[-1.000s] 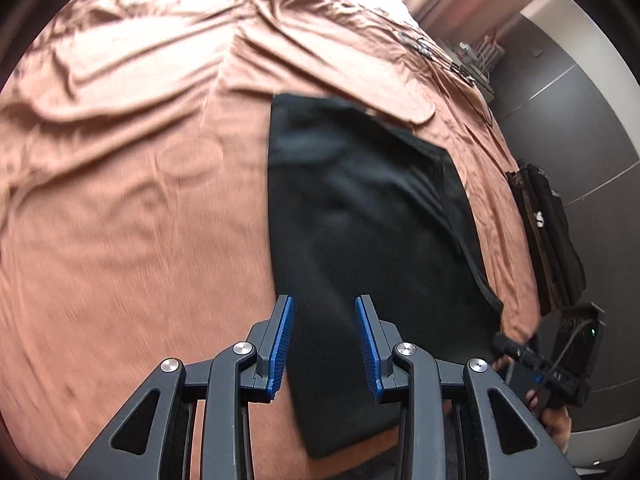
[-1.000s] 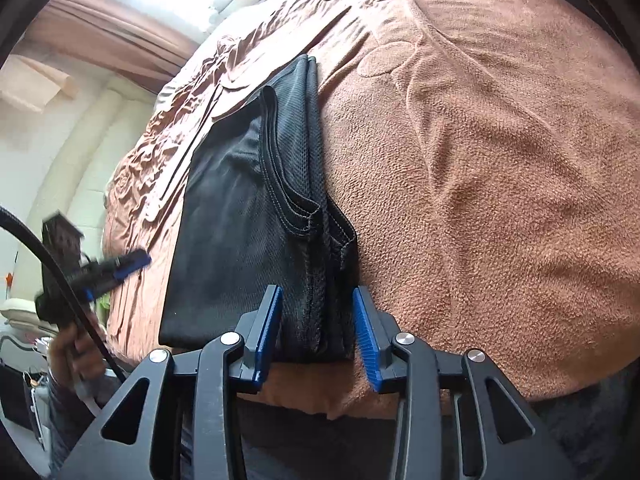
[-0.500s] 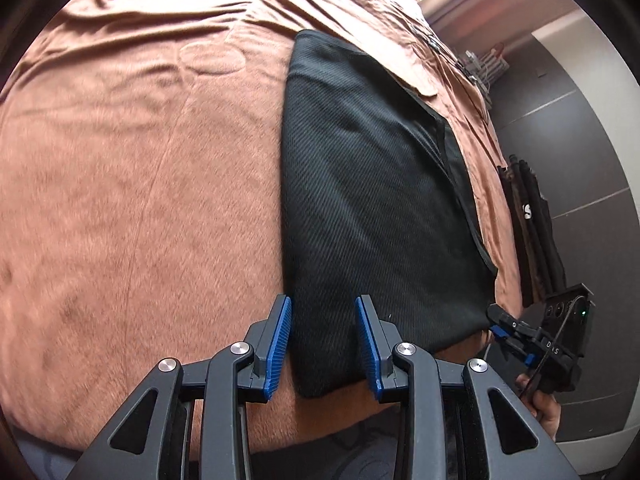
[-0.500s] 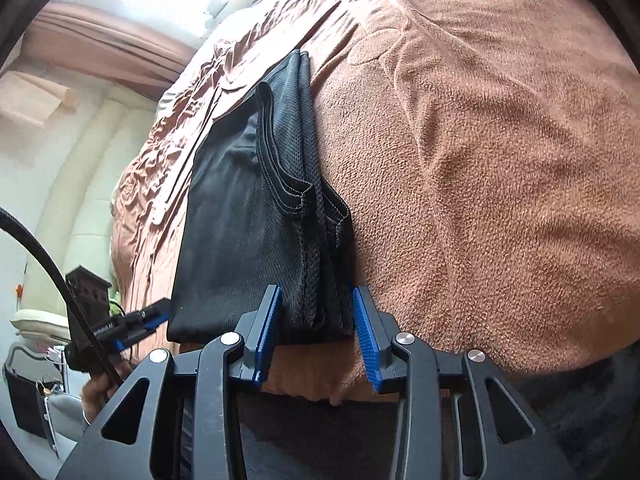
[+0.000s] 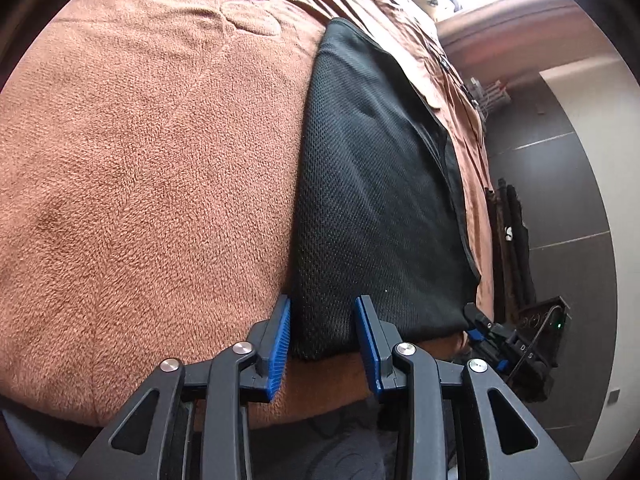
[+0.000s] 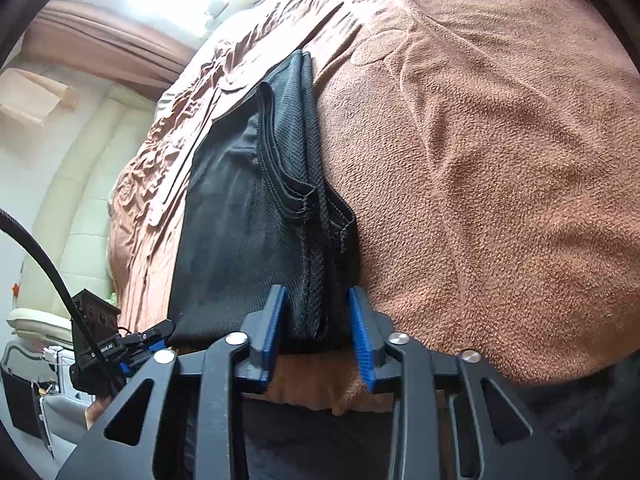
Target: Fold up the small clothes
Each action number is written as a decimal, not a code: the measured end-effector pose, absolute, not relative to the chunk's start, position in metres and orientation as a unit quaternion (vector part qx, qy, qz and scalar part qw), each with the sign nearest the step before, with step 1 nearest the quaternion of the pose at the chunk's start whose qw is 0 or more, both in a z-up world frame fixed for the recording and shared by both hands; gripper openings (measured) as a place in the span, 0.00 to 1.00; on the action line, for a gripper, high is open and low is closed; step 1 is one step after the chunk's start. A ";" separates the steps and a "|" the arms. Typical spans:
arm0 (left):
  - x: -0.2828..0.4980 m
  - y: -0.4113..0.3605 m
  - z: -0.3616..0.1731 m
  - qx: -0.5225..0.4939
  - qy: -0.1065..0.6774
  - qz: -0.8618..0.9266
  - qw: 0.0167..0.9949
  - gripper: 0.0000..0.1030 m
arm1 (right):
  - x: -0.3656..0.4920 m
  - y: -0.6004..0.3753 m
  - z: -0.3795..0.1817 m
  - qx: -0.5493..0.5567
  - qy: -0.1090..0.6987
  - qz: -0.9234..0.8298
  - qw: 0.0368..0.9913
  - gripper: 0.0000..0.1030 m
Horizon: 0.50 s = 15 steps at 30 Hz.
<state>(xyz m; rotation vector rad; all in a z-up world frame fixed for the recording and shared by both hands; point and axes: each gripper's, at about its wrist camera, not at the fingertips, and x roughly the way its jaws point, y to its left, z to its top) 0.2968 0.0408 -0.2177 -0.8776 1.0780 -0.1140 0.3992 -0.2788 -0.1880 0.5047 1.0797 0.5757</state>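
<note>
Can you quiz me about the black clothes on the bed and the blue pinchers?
1. True or false: the black garment lies on a white sheet.
2. Which gripper is at the side with the stacked, stitched hems? A) left gripper B) right gripper
3. What is between each gripper's blue fingers?
Key: 1 false, it lies on the brown blanket. 2 B. 3 The garment's near edge; both pairs of jaws have just been closing around it, not yet pinching.
</note>
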 end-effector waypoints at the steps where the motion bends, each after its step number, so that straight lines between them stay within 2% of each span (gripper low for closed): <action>1: 0.297 0.042 -0.218 -0.405 0.496 -0.049 0.766 0.21 | 0.399 -0.278 -0.187 0.233 0.501 0.264 0.791 0.18; 2: 0.298 0.043 -0.218 -0.404 0.498 -0.047 0.766 0.12 | 0.399 -0.277 -0.187 0.232 0.501 0.263 0.791 0.16; 5: 0.294 0.047 -0.215 -0.406 0.492 -0.054 0.768 0.07 | 0.397 -0.273 -0.183 0.229 0.499 0.266 0.793 0.11; 15: 0.286 0.059 -0.188 -0.379 0.485 -0.066 0.785 0.05 | 0.380 -0.257 -0.174 0.214 0.498 0.281 0.791 0.09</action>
